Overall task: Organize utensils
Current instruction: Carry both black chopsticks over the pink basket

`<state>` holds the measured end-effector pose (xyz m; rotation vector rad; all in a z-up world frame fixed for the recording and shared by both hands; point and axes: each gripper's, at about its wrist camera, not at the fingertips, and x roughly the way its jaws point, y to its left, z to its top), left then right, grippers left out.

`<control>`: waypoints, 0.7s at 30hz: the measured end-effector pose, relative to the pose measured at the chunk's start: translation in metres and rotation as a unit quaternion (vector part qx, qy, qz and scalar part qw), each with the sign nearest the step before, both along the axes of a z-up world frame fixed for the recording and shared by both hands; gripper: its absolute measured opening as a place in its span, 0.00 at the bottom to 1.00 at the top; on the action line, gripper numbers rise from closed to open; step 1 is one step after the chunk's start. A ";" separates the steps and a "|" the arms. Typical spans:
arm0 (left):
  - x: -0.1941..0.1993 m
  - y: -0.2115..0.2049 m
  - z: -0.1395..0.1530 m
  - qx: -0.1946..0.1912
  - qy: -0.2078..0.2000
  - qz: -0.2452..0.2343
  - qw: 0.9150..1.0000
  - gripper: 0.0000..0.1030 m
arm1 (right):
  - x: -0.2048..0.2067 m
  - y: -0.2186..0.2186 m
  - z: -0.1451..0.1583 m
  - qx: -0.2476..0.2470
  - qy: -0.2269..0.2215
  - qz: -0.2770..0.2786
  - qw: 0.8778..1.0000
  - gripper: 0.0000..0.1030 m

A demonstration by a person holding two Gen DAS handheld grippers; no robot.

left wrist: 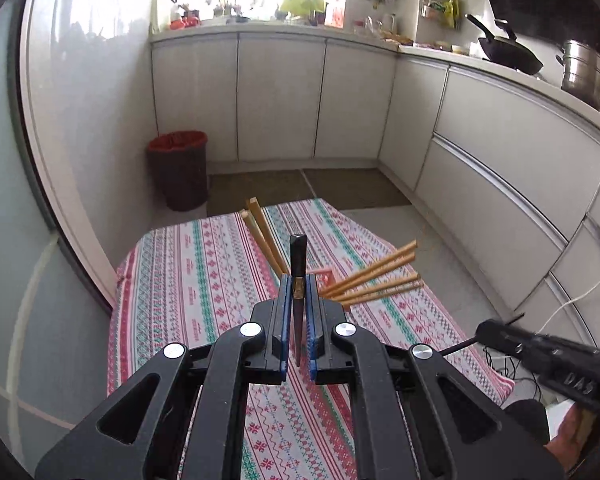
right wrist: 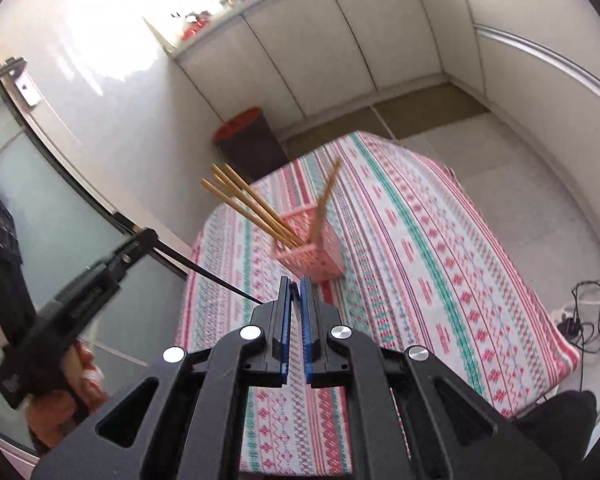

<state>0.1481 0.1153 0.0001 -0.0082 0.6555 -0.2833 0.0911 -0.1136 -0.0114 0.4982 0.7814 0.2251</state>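
Note:
My left gripper (left wrist: pixel 298 280) is shut on a dark chopstick (left wrist: pixel 298 264), held upright above the patterned table (left wrist: pixel 204 280); it also shows in the right wrist view (right wrist: pixel 204 272). A pink basket (right wrist: pixel 310 250) stands on the table with several wooden chopsticks (right wrist: pixel 252 204) leaning out of it; in the left wrist view the basket (left wrist: pixel 326 277) is mostly hidden behind my fingers and the wooden chopsticks (left wrist: pixel 374 276) fan out to both sides. My right gripper (right wrist: pixel 295 286) is nearly closed and holds nothing, just in front of the basket. The dark chopstick's tip ends beside its left finger.
A dark bin with a red liner (left wrist: pixel 178 168) stands on the floor beyond the table. White cabinets (left wrist: pixel 280 96) line the back and right. A wok (left wrist: pixel 508 50) and a steel pot (left wrist: pixel 586 76) sit on the counter. Cables (right wrist: pixel 588 312) lie on the floor at right.

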 end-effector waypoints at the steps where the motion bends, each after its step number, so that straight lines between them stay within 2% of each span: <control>1: 0.001 0.000 0.005 -0.001 -0.004 0.002 1.000 0.06 | 0.003 -0.001 0.009 0.003 -0.011 0.001 1.000 0.05; 5: 0.010 -0.001 0.024 -0.008 -0.022 0.014 1.000 0.06 | 0.018 -0.006 0.050 0.005 -0.061 -0.003 0.998 0.05; 10: 0.026 -0.006 0.037 -0.015 -0.030 0.022 0.999 0.06 | 0.038 -0.006 0.084 -0.004 -0.099 -0.009 0.995 0.05; 15: 0.047 -0.017 0.036 -0.019 -0.020 0.019 0.999 0.06 | 0.068 -0.004 0.090 -0.008 -0.101 -0.012 0.995 0.05; 21: 0.070 -0.027 0.005 -0.024 0.005 0.012 1.000 0.06 | 0.099 -0.001 0.076 -0.026 -0.088 -0.022 0.996 0.05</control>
